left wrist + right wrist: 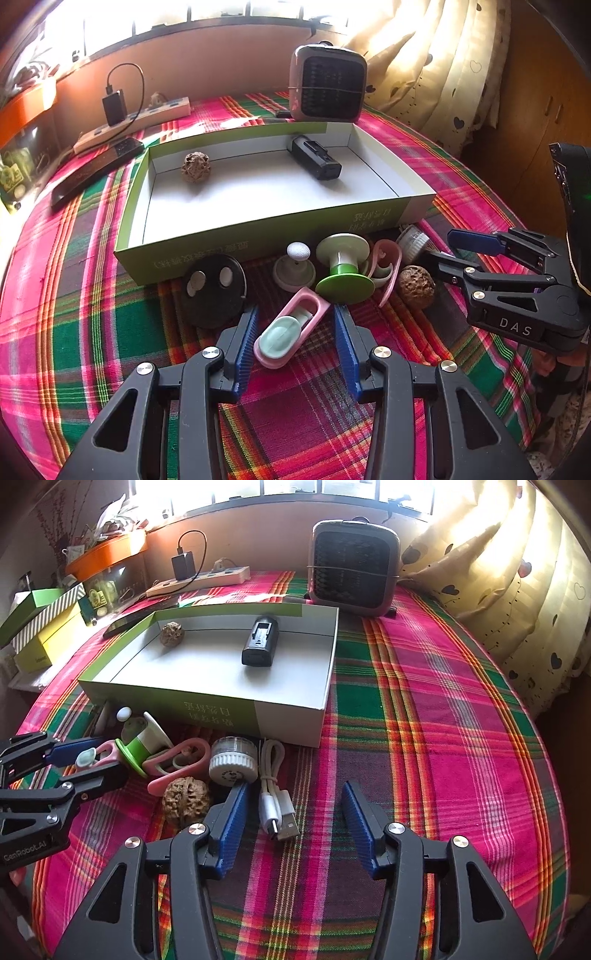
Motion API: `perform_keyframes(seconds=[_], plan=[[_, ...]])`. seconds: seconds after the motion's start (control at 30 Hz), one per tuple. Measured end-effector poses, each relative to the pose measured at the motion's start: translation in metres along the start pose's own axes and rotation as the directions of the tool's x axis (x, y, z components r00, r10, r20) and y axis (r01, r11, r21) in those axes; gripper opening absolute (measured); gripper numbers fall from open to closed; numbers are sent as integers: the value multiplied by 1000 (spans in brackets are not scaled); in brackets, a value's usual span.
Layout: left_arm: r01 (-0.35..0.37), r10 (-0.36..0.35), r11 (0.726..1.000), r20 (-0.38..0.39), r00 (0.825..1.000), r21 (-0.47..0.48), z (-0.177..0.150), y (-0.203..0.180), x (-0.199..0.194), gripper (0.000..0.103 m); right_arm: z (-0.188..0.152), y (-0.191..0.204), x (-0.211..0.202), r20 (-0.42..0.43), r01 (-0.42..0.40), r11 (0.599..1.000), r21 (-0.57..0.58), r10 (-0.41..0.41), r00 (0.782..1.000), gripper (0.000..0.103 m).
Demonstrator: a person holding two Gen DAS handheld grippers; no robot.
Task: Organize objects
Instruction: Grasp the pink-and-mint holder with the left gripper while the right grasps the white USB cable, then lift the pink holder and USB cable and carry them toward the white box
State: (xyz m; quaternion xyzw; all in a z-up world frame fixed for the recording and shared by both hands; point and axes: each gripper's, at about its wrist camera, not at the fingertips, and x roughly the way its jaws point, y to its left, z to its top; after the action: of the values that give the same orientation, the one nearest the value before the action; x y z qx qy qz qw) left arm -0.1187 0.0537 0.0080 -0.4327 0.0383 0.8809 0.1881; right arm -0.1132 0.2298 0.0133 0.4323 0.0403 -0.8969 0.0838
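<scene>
My left gripper [295, 332] is shut on a pink and mint clip [291, 332], which sits slantwise with its two ends against the blue pads. Beyond it lie a black disc [214, 291], a green and white spool [343, 273], a second pink clip [388, 266] and a walnut [415, 286]. My right gripper [295, 819] stands open over a white USB cable [275, 794]; the cable lies nearer its left pad and touches neither. A white round cap [231, 760] sits just ahead. The green and white box [258, 236] holds another walnut [195, 167] and a black device [314, 157].
A small heater [327, 83] stands behind the box, with a power strip [147, 114] and a dark flat device [92, 170] at the back left. Cardboard boxes [40, 627] stand off the left edge. Plaid cloth [424, 720] stretches to the right of the box.
</scene>
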Motion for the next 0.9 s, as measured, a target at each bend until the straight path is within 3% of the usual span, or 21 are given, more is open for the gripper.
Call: perform_keyframes(seconds=[0.53, 0.9], plan=[[-24, 24, 999, 6, 1000, -45, 0, 7, -1, 23, -1, -1, -2, 7, -14, 1000, -9, 14, 1000, 22], [-27, 28, 998, 7, 1000, -64, 0, 11, -1, 16, -1, -4, -3, 8, -17, 1000, -1, 17, 1000, 22]])
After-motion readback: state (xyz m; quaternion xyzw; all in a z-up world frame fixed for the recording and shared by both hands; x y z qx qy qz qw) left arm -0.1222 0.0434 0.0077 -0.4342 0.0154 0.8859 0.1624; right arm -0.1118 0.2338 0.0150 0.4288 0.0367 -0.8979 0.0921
